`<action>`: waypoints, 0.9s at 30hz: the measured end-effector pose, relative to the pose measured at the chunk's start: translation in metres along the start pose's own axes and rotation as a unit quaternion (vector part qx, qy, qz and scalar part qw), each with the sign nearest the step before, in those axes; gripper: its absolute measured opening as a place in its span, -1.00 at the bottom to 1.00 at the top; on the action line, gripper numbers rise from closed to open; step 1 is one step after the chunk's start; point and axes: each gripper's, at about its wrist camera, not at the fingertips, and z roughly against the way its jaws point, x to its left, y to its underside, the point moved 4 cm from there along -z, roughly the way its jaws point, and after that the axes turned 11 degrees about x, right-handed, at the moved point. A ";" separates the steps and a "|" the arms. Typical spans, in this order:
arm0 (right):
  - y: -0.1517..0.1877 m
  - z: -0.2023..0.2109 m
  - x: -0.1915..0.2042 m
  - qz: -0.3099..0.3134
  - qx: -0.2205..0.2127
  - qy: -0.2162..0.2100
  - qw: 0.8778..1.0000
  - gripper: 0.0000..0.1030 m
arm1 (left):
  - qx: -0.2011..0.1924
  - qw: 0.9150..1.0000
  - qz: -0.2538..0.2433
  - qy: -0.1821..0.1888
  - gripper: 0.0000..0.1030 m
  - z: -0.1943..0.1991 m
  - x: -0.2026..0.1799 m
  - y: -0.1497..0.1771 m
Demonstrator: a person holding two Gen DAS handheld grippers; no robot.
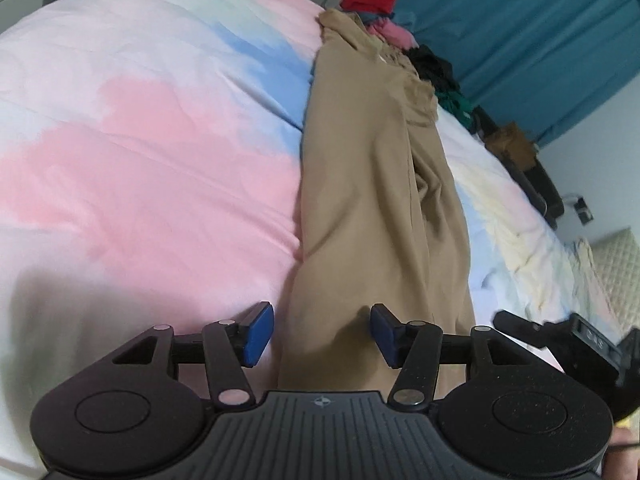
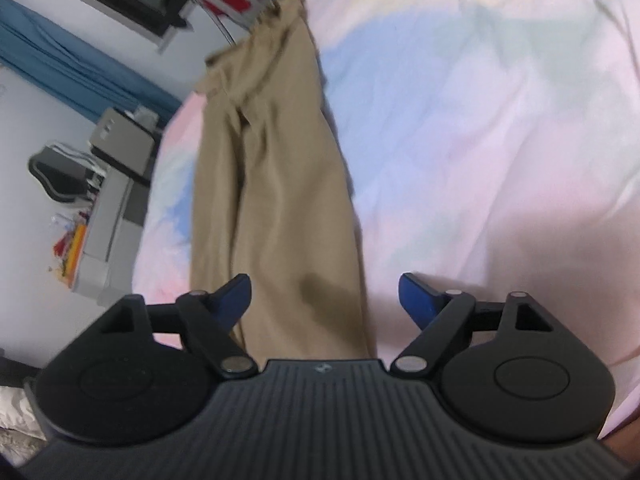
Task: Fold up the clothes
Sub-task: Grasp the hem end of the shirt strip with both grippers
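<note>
Two wide-spread grippers, left (image 1: 322, 334) and right (image 2: 324, 302), empty above tan trousers (image 1: 372, 200).

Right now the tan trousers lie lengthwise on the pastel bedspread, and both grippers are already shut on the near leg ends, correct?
Not quite. The tan trousers do lie lengthwise on the pastel bedspread, but neither gripper is shut. The left wrist view shows the left gripper open, its blue pads either side of the cloth; the right wrist view shows the right gripper open too.
</note>
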 end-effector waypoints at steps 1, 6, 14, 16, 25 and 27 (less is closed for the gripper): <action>0.000 -0.002 -0.002 -0.003 0.005 0.001 1.000 0.61 | 0.000 1.000 0.000 0.002 0.09 0.001 0.000 0.001; 0.007 -0.004 -0.005 -0.024 0.021 -0.025 0.999 0.60 | -0.003 1.000 0.001 0.010 -0.64 0.004 0.001 0.007; 0.031 -0.007 0.001 -0.023 0.084 -0.071 0.994 0.39 | -0.006 0.999 0.029 0.025 -0.86 0.012 0.012 0.015; 0.036 -0.008 0.004 -0.017 0.091 -0.063 0.994 0.39 | -0.006 0.998 0.048 0.028 -0.86 0.016 0.019 0.016; 0.052 0.000 0.003 -0.005 0.104 -0.054 0.993 0.15 | 0.047 0.997 0.057 0.033 -0.03 0.002 0.019 0.022; 0.058 0.000 0.002 -0.015 0.097 -0.062 0.993 0.14 | 0.052 0.996 0.058 0.036 -0.03 0.000 0.019 0.024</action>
